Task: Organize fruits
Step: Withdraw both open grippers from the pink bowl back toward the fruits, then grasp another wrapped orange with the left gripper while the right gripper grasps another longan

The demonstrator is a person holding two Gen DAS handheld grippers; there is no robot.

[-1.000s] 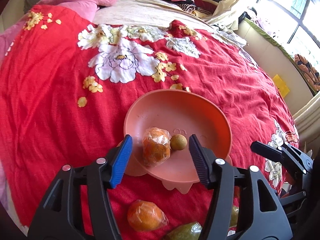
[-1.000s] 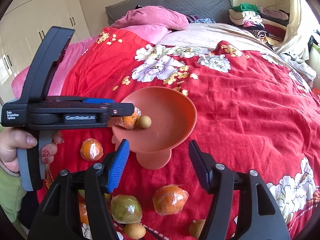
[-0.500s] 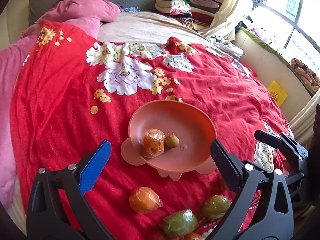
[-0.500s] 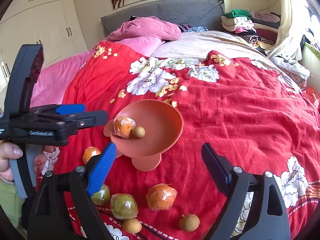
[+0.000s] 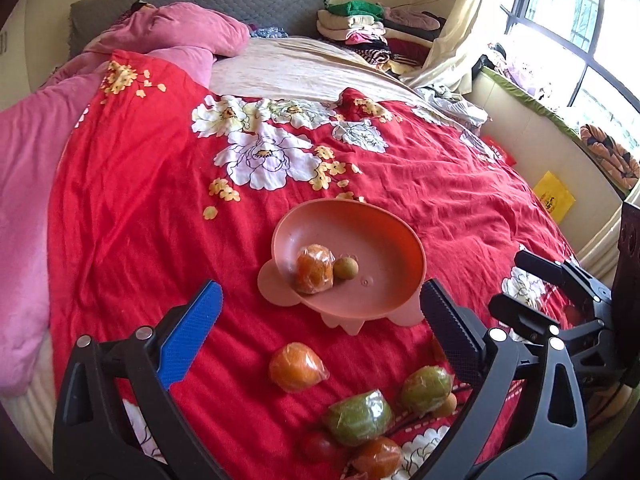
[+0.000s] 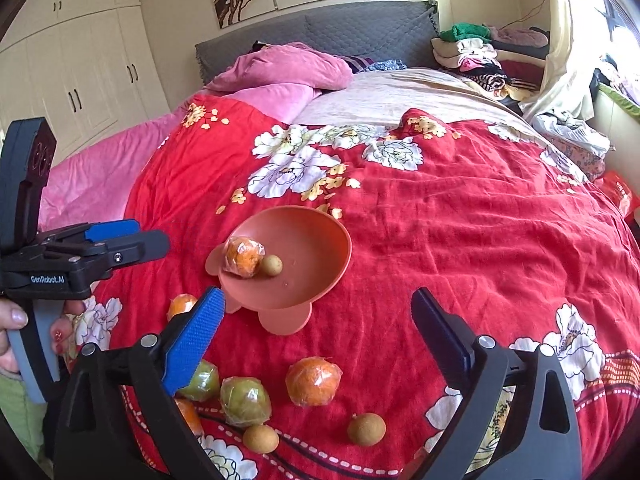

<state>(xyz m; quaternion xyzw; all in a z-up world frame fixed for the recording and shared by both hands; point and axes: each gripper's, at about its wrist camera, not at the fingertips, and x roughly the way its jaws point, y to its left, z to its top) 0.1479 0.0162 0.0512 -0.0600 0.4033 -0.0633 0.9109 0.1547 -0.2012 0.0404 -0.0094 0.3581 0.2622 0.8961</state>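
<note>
fruit is being gathered into the pink bowl (image 6: 320, 276); a wrapped orange (image 6: 243, 257) and a small brown fruit (image 6: 271, 265) are lying inside. the left gripper (image 5: 316, 322) and right gripper (image 6: 316, 322) are both being held spread apart, gripping nothing. the loose orange (image 6: 314, 381) on the red bedspread (image 6: 460, 232) is judged next: descent and closing are being called for.

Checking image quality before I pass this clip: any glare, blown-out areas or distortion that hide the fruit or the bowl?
Left wrist view: the window is blown out white, yet the bowl and wrapped orange stay sharp, with slight sheen on the wrap. Right wrist view: even light, with the bowl and loose fruit clear. Both views: fisheye bending and dark corners.
</note>
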